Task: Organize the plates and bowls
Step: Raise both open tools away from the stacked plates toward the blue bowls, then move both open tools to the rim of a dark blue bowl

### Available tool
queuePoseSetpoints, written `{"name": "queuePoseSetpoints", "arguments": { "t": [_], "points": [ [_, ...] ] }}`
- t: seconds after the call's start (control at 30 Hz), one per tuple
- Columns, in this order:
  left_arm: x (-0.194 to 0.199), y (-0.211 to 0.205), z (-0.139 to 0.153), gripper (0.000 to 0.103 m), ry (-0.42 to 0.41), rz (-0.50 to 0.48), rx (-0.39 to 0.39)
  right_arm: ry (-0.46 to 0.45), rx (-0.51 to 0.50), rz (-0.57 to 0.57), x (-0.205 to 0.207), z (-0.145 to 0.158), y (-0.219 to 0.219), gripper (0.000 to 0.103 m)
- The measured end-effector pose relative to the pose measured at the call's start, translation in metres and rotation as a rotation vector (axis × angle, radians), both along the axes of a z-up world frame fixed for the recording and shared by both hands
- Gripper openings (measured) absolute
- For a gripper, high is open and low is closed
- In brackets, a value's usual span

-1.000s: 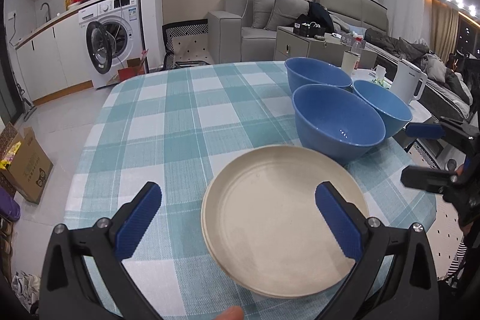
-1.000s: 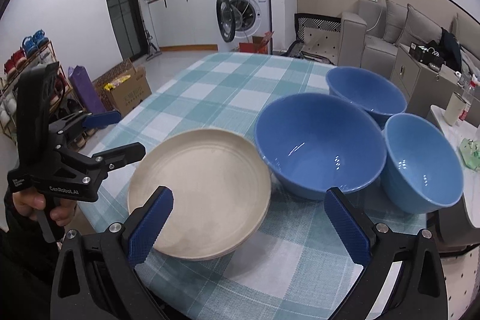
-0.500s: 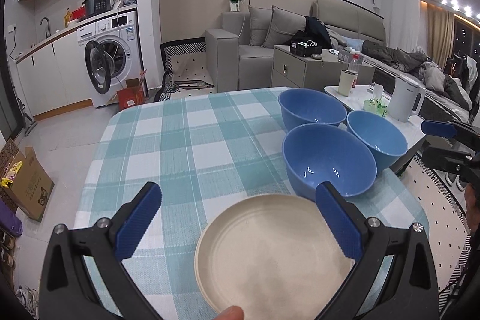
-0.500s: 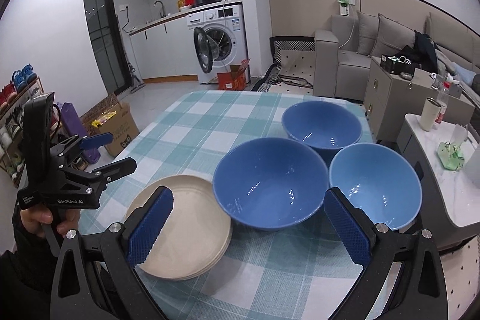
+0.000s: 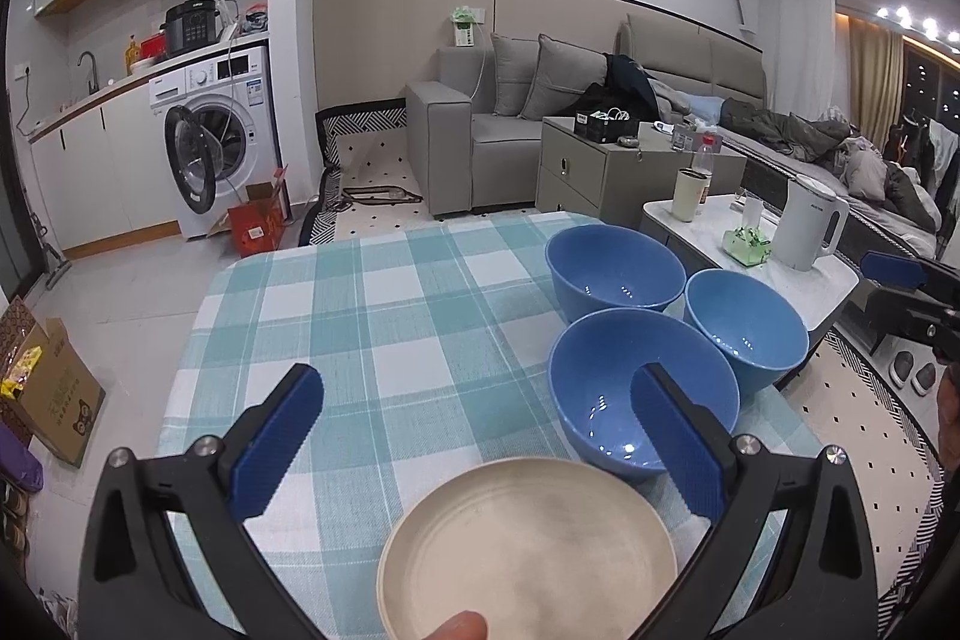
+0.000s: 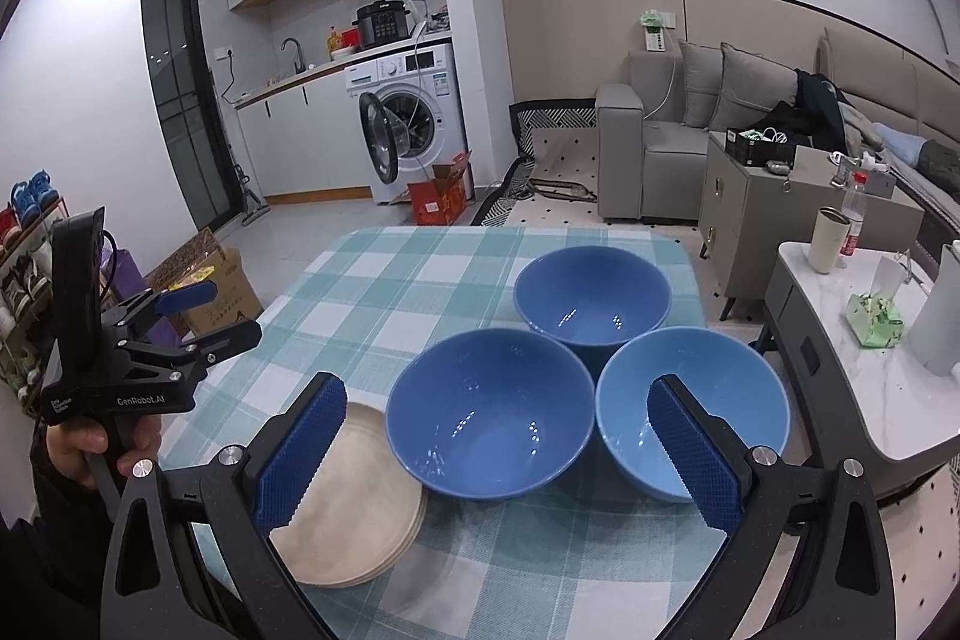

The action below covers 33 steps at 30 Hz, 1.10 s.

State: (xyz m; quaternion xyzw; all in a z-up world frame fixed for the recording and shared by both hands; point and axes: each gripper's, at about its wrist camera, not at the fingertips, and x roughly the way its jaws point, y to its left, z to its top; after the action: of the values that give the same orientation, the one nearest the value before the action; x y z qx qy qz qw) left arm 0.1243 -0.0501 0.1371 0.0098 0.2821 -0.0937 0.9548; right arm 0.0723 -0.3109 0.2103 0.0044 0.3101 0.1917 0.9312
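— What is getting lost from where you are standing?

— The near edge of the cream plates [image 6: 354,514] is running out under the right tool's [image 6: 495,451] left finger, and in the left wrist view the bottom of the frame is cutting the top plate off. From the side it is looking like a stack, several thin rims showing, but I cannot count them. The far right bowl is sitting partly behind the right finger too.

— And the bowls?

— Three blue bowls, all upright and bunched together on the bench [image 6: 384,292]: the nearest bowl [image 6: 489,436] sitting just beside the plates, its rim seeming to overlap them, a lighter blue bowl [image 6: 693,418] to its right, and the far bowl [image 6: 591,295] behind the two. They are looking glossy, round and deep, catching little spots of light inside. The plates are looking matte and shallow. The bench is wearing a woven teal and white checked cloth.

— The tools?

— Two, both black with ribbed blue pads. The right tool is hanging spread wide over the bowls, gripping nothing. The left tool [image 5: 477,439] is also standing wide apart above the plates, empty. A person's hand [image 6: 90,451] is gripping its handle at the bench's left edge.
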Motion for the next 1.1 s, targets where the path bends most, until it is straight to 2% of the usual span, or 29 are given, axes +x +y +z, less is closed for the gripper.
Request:
{"name": "queuePoseSetpoints", "arguments": {
  "t": [0.37, 0.63, 0.83, 1.1],
  "points": [
    [0.028, -0.025, 0.004, 0.103, 0.01, -0.026, 0.012, 0.002, -0.002, -0.027, 0.024, 0.01, -0.024, 0.102],
    [0.057, -0.032, 0.007, 0.103, 0.015, -0.034, -0.009, 0.025, 0.003, -0.039, 0.047, 0.006, -0.035, 0.102],
    [0.078, -0.039, 0.008, 0.103, 0.017, -0.044, -0.018, 0.035, -0.03, -0.019, 0.061, -0.001, -0.035, 0.102],
    [0.111, -0.045, 0.004, 0.103, 0.039, -0.051, -0.022, 0.06, 0.044, -0.036, 0.092, -0.011, -0.05, 0.102]
  ]
}}
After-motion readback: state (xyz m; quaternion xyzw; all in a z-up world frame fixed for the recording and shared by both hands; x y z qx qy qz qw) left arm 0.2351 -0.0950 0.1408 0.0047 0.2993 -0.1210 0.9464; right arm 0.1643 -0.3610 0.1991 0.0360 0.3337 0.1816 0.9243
